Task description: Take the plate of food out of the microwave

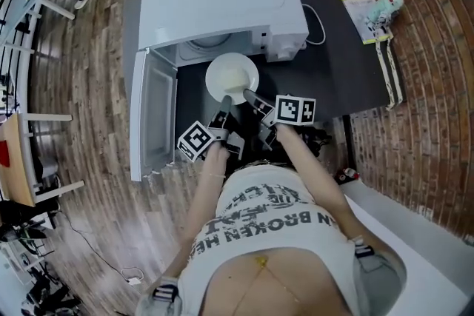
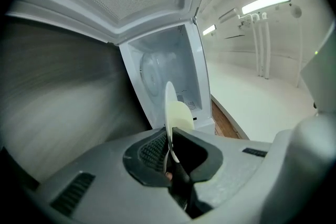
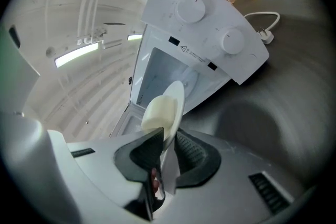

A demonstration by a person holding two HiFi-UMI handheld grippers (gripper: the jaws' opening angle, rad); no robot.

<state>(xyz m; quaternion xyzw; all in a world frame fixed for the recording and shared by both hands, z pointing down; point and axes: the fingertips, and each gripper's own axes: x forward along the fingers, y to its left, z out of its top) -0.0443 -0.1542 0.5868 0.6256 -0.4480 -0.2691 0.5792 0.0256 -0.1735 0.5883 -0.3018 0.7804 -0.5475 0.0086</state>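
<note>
One big dark table (image 1: 348,78) takes up most of the head view, and the white microwave (image 1: 222,4) sits on it with its door (image 1: 152,115) swung wide open to the left. Next down in size is the person's white shirt (image 1: 274,218). The only word on its black print I can read for sure is "BROKEN", and the rest is cut off or too warped. The white plate (image 1: 232,75) is out of the microwave, held just in front of the open cavity and above the table. Both grippers have it by the near rim. The left gripper (image 2: 170,136) is clamped on the plate's edge, which runs right between its pads, and the right gripper (image 3: 165,139) is pinched on the rim the same way. Each gripper carries a cube with black-and-white square markers, one on the left (image 1: 196,139) and one on the right (image 1: 295,110). A pale yellowish lump of food (image 3: 157,110) sits on the plate close to the jaws. The microwave's control panel has two round dials (image 3: 191,8), plus a small label with a warning triangle (image 3: 195,53) whose print is too tiny to read. Over at the far right corner of the table there's a yellow booklet (image 1: 357,5) next to a little mint-coloured toy (image 1: 389,4), text unreadable. A thin white cable (image 1: 318,26) loops beside the microwave.
</note>
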